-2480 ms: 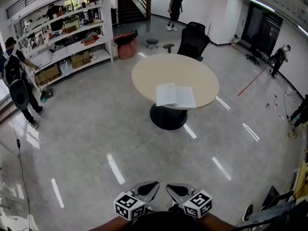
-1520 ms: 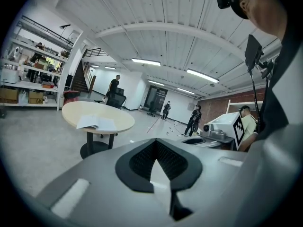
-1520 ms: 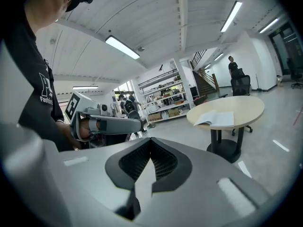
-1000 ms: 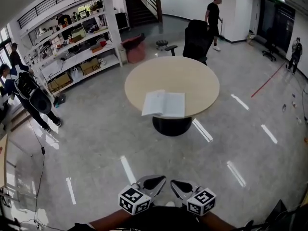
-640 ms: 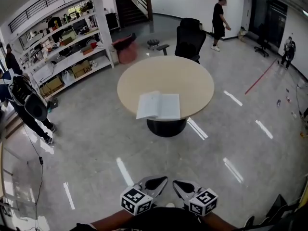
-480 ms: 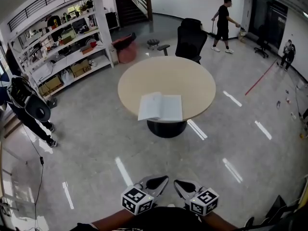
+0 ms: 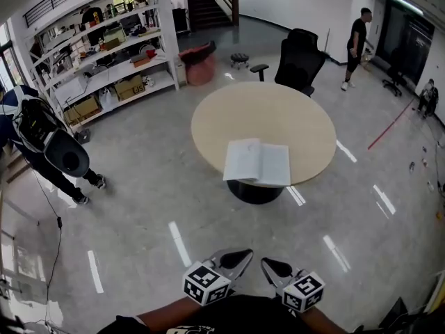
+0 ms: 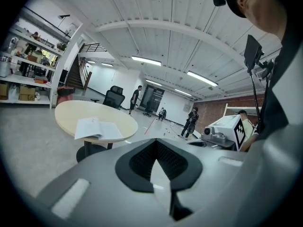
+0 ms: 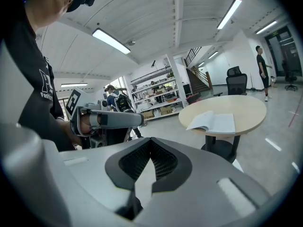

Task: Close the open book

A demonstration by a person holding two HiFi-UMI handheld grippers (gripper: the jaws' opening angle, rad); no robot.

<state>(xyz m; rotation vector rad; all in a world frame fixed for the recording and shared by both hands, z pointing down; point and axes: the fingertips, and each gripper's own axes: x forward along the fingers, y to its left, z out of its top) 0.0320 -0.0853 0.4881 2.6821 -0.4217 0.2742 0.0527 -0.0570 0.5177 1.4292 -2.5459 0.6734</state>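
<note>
We have walked nearer, and the open book (image 7: 258,162) lies at the near edge of the round table (image 7: 229,113), well beyond reach. Our left gripper (image 7: 236,259) and right gripper (image 7: 276,266) are both pinched together, empty; closing it waits.

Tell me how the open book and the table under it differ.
The book is white and rectangular; the table is beige and round. The book is far smaller, covering only a patch at the table's near edge. The book lies open on the table, which stands on a dark pedestal. Both are pale.
</note>
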